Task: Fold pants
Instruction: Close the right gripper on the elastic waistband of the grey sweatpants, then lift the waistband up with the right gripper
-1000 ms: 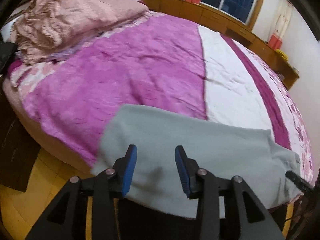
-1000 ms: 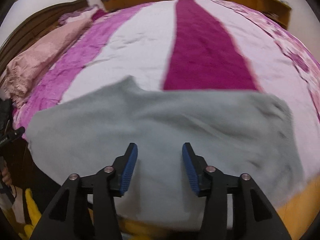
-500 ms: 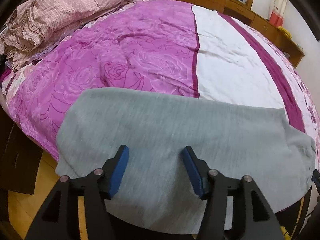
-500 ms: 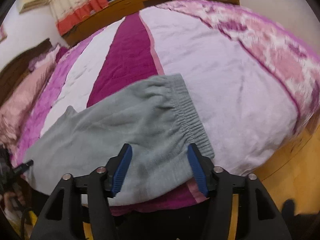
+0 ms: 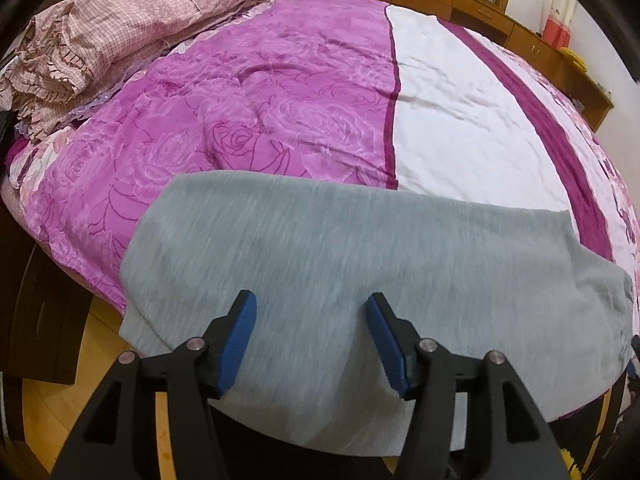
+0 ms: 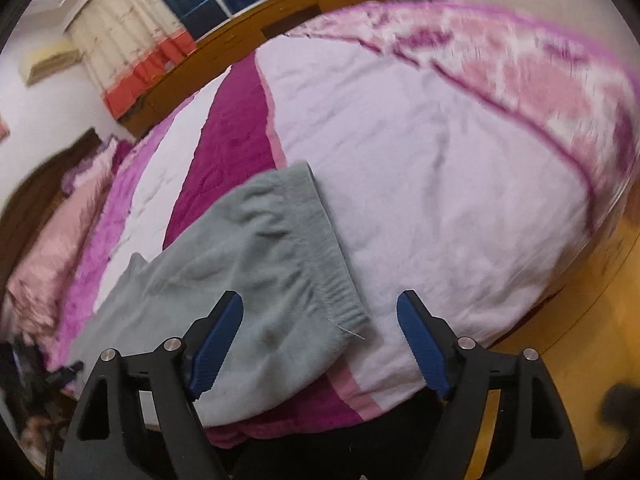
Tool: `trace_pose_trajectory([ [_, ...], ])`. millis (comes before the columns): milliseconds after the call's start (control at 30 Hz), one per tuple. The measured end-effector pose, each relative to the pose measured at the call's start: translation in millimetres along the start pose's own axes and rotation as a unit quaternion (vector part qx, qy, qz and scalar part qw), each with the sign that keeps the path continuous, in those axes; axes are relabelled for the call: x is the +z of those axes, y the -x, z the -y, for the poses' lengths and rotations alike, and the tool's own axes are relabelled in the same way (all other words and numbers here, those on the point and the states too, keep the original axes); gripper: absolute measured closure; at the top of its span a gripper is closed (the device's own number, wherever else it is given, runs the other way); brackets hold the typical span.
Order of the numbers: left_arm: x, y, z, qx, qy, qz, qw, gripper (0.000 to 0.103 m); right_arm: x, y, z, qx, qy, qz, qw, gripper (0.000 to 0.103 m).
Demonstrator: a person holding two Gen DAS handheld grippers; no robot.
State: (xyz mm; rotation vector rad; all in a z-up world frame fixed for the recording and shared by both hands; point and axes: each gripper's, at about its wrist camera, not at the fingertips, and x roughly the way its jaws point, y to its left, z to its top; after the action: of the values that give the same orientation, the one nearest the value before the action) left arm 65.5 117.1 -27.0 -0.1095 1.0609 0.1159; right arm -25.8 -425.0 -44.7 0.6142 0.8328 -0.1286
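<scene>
Grey fleece pants [image 5: 320,248] flat on pink floral bedspread [image 5: 248,120] | ribbed waistband [image 6: 324,248] | left gripper [image 5: 312,336] & right gripper [image 6: 320,334] jaws apart, just opened, gripping nothing

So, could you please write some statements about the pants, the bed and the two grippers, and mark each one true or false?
1. The grey pants lie spread along the near edge of the bed. True.
2. The left gripper is clamped on the pants. False: its jaws stand open above the cloth, gripping nothing.
3. The elastic waistband lies near the right gripper. True.
4. The right gripper is shut. False: its jaws stand wide apart and have just been opening, with nothing pinched between the pads.
5. The bedcover is plain blue. False: it is purple with roses, plus white and dark magenta stripes.
6. A pink checked quilt is bunched at the head of the bed. True.
</scene>
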Motion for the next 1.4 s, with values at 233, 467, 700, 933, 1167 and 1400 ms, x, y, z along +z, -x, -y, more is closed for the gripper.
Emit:
trace_pose_trajectory([
  [233,-4.5,1.9,-0.2,0.001,0.002,0.000,1.0000,0.042,-10.2,-8.0,6.7,0.097,-0.065,0.000,0.993,0.028],
  [467,-7.2,0.6,3.0,0.007,-0.004,0.005,1.0000,0.041,-23.8,-21.8,-7.8,0.080,-0.049,0.002,0.996,0.028],
  [700,-9.2,1.0,4.1,0.008,-0.010,0.009,0.9999,0.040,-18.3,-25.2,-31.5,0.034,0.000,-0.014,0.999,0.029],
  [933,-10.9,3.3,0.9,-0.003,-0.005,0.008,0.9999,0.040,-16.5,-28.7,-49.2,0.051,0.014,-0.003,0.999,0.039],
  [1167,-13.3,4.1,-1.9,-0.012,-0.004,0.008,0.9999,0.040,-21.6,-41.3,-42.9,0.040,0.012,-0.006,0.999,0.043],
  [1400,-14.3,6.5,-2.4,-0.014,-0.005,0.008,0.9999,0.040,-14.4,-41.9,-41.5,0.041,-0.012,-0.004,0.999,0.044],
])
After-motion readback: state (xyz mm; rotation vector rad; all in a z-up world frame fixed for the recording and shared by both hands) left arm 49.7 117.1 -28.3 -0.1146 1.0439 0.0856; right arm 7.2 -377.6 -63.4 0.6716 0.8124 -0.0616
